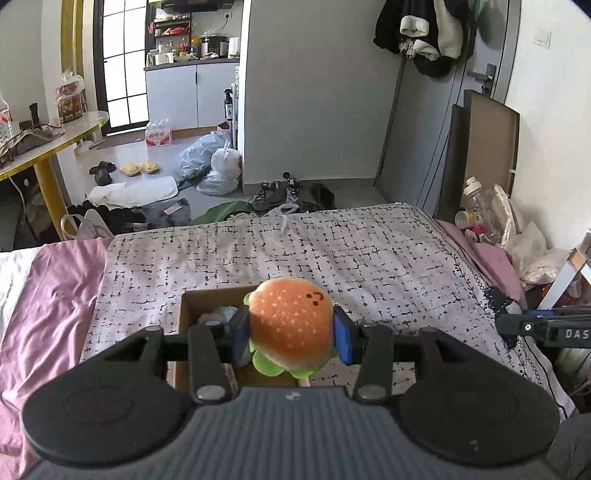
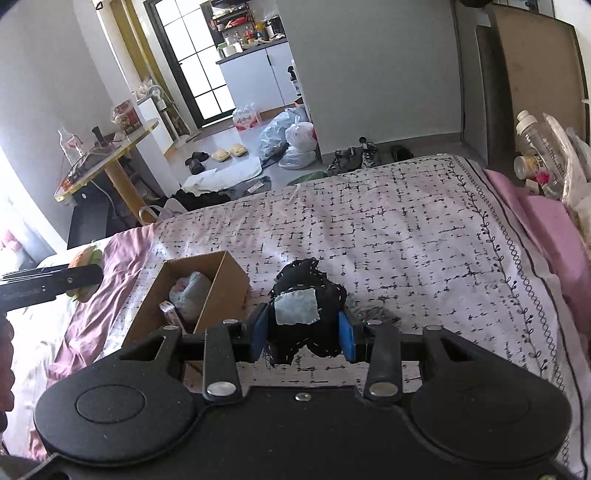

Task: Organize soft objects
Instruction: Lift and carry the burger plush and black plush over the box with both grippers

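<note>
Left gripper (image 1: 290, 334) clamps burger plush (image 1: 291, 325) (above box (image 1: 207, 299)); right gripper (image 2: 303, 334) clamps black plush (image 2: 310, 317).

At the upper left of the frame stands a round table (image 1: 55, 136) with yellow legs. Behind it is a dark-framed window (image 1: 118, 62). On the floor lie yellow slippers (image 1: 139, 168), plastic bags (image 1: 216, 162) and grey shoes (image 1: 277, 192). Coats (image 1: 424, 33) hang on the door at the upper right.
</note>
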Demonstrator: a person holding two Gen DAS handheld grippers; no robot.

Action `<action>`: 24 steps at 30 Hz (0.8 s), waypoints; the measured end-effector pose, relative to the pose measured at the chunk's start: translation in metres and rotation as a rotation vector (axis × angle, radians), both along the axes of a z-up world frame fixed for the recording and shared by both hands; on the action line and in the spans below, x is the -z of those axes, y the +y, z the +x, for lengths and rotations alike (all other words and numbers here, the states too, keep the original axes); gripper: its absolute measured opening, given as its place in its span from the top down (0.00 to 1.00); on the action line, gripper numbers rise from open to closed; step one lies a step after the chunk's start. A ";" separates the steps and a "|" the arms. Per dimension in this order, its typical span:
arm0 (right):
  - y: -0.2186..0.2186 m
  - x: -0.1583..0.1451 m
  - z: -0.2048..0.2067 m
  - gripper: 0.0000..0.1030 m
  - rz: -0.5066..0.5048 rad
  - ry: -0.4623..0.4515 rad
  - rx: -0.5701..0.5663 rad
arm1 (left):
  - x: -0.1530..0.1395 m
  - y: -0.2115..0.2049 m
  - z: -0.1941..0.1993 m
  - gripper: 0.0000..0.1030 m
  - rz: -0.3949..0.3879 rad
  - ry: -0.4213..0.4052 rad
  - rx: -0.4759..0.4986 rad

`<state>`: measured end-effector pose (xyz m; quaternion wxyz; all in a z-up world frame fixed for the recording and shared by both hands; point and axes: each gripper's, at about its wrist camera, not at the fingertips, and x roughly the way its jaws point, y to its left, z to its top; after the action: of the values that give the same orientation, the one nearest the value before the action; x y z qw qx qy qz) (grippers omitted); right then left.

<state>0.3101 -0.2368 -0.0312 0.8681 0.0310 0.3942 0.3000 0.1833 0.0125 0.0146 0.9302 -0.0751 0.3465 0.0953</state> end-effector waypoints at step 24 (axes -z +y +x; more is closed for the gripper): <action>0.106 0.029 -0.009 0.62 0.000 -0.019 -0.064 | 0.082 0.091 -0.005 0.56 -0.163 -0.011 -0.009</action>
<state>0.3016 -0.1308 -0.0600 0.8619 0.0155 0.3866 0.3279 0.1787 0.1040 -0.0674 0.9224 -0.1526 0.3477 0.0703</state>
